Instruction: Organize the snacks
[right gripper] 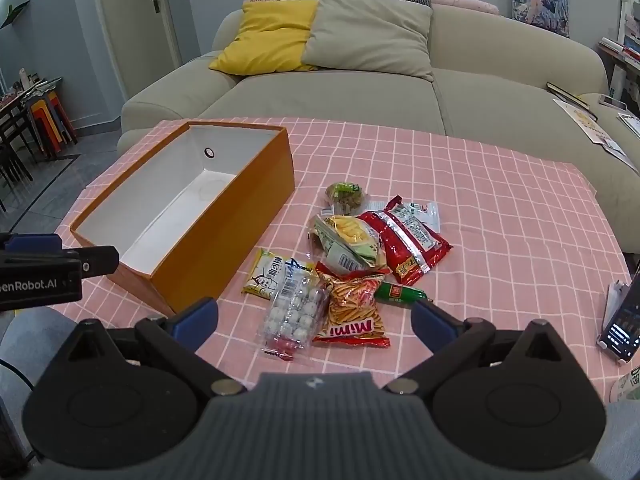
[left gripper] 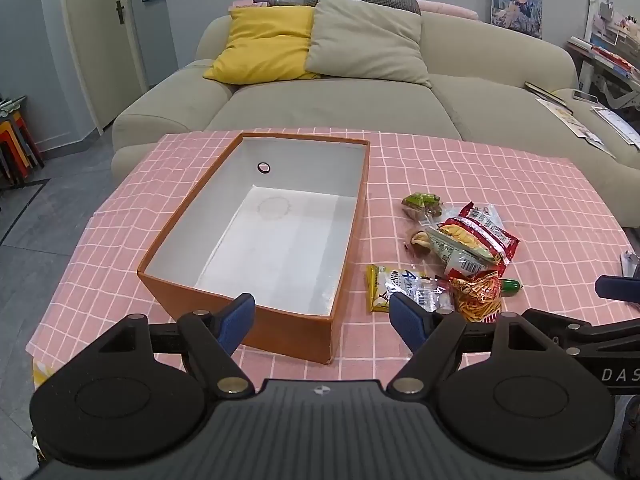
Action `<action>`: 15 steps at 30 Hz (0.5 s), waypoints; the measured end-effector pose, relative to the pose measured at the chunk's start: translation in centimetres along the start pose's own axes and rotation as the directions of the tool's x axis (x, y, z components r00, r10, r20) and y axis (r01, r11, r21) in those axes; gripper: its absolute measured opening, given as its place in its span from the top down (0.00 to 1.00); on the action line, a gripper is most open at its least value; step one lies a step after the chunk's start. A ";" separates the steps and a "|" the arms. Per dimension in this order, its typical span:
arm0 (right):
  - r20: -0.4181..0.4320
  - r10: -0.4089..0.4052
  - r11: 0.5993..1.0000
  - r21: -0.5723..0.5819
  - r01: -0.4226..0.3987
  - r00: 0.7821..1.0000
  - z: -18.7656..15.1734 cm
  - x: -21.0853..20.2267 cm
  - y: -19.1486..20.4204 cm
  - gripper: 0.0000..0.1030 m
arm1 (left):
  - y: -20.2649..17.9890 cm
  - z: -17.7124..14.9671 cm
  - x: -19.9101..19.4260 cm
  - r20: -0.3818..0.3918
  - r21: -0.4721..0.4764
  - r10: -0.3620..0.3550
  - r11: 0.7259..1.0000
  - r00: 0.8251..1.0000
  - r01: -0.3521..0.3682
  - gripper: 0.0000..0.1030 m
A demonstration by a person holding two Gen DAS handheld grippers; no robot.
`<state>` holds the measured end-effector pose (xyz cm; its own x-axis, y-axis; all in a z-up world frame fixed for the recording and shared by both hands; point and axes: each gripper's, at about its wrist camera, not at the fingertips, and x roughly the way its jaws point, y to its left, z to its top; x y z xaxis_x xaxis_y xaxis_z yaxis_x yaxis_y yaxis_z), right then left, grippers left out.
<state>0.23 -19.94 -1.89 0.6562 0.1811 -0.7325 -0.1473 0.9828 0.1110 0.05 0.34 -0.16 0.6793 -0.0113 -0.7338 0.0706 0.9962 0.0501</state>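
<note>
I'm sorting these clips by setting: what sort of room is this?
Most likely a home living room: a beige sofa with a yellow cushion stands behind a table under a pink checked cloth, and posters hang on the wall.

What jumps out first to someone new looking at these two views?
The open orange box, empty and white inside, sits on the left of the pink checked tablecloth. Right of it lies a loose heap of snack packets, the "Mimi" bag nearest. Behind is a beige sofa with a yellow cushion.
</note>
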 end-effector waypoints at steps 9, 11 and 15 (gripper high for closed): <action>-0.003 -0.001 1.000 -0.004 0.001 1.000 -0.1 0.2 0.1 0.04 | -0.1 0.1 0.0 -0.011 0.001 -0.017 1.000 1.000 0.017 0.14; -0.004 -0.001 1.000 -0.004 0.001 1.000 -0.1 0.2 0.1 0.04 | -0.1 0.1 0.1 -0.010 0.001 -0.016 1.000 1.000 0.016 0.14; -0.008 -0.001 1.000 -0.003 0.001 1.000 -0.1 0.3 -0.1 0.04 | 0.0 0.0 0.1 -0.014 -0.001 -0.015 1.000 1.000 0.015 0.14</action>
<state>0.35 -19.95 -2.24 0.6505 0.1799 -0.7379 -0.1492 0.9829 0.1081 0.12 0.30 -0.26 0.6679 -0.0254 -0.7438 0.0802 0.9961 0.0380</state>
